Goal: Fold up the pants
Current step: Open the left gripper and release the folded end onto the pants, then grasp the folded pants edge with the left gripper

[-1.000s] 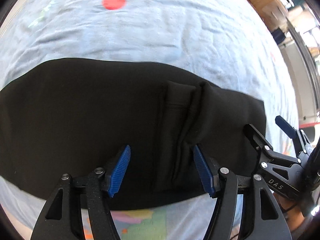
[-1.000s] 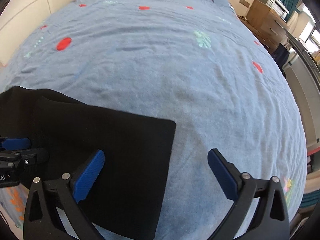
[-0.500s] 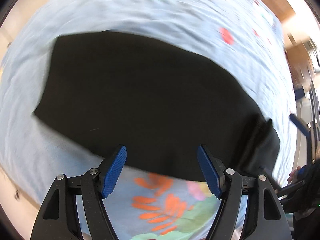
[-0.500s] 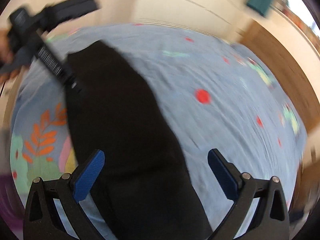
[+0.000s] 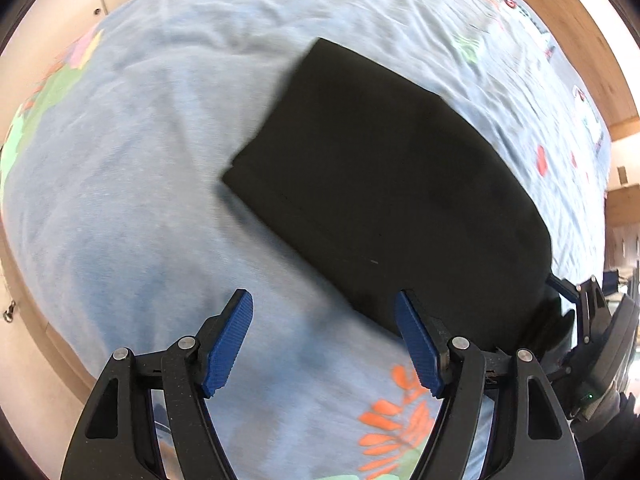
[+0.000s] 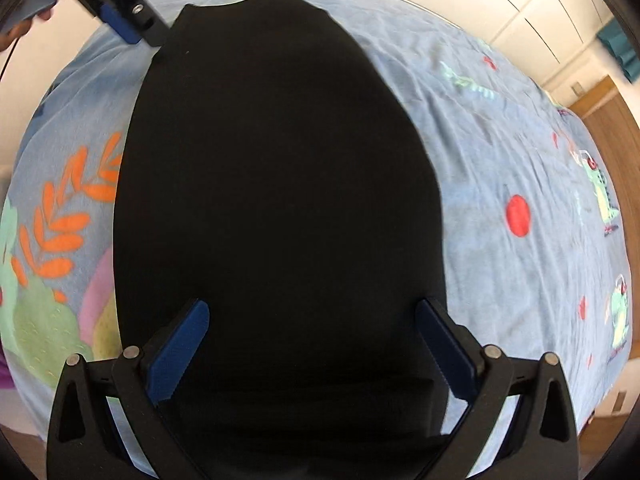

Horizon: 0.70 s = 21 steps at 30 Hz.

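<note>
One black pants point(image 6: 276, 200), two grippers agape

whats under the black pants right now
The black pants lie flat on the blue patterned bedsheet, which shows all around them. Whatever sits directly beneath the fabric, and any layers folded under, is covered.

Open blue bedspread point(image 5: 132, 184) lies left of the folded black pants point(image 5: 392, 184), while the right gripper point(image 5: 576, 308) crowds their far end and a wooden headboard point(image 5: 580, 28) borders the bed.
</note>
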Available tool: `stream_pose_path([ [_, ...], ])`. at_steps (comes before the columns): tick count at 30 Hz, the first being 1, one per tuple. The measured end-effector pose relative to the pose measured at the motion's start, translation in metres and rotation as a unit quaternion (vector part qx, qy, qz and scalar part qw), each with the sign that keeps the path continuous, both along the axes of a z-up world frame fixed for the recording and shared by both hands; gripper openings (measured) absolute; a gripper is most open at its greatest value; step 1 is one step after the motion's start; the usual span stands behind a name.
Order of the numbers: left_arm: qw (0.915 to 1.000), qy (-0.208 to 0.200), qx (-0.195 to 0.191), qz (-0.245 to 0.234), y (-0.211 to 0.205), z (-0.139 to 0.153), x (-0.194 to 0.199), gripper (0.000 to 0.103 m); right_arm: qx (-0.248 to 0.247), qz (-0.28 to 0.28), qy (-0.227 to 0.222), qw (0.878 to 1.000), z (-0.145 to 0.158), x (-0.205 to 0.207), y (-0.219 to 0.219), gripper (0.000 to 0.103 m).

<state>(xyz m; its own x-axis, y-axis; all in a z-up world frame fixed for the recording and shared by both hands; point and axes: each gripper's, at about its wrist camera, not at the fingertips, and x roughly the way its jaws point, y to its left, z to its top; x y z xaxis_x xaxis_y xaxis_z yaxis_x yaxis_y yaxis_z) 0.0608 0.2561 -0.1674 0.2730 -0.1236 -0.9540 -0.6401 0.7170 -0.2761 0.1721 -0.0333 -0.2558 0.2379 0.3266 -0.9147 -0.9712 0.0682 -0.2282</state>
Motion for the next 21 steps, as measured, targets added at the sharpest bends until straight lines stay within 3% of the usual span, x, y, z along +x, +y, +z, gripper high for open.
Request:
stream_pose_path([
  [7,0.9988,0.005,0.008,0.047,0.025,-0.013,-0.015,0.068,-0.009,-0.002,0.002,1.0,-0.004,-0.001,0.004,0.103],
  [16,0.9947,-0.033,0.019,0.096,0.056,-0.016,0.001,0.068,-0.018,-0.004,0.001,1.0,-0.003,-0.004,0.004,0.103],
  [21,0.9939,-0.049,-0.001,0.099,0.078,-0.026,0.008,0.068,-0.02,-0.003,0.004,1.0,-0.004,-0.001,0.005,0.103],
])
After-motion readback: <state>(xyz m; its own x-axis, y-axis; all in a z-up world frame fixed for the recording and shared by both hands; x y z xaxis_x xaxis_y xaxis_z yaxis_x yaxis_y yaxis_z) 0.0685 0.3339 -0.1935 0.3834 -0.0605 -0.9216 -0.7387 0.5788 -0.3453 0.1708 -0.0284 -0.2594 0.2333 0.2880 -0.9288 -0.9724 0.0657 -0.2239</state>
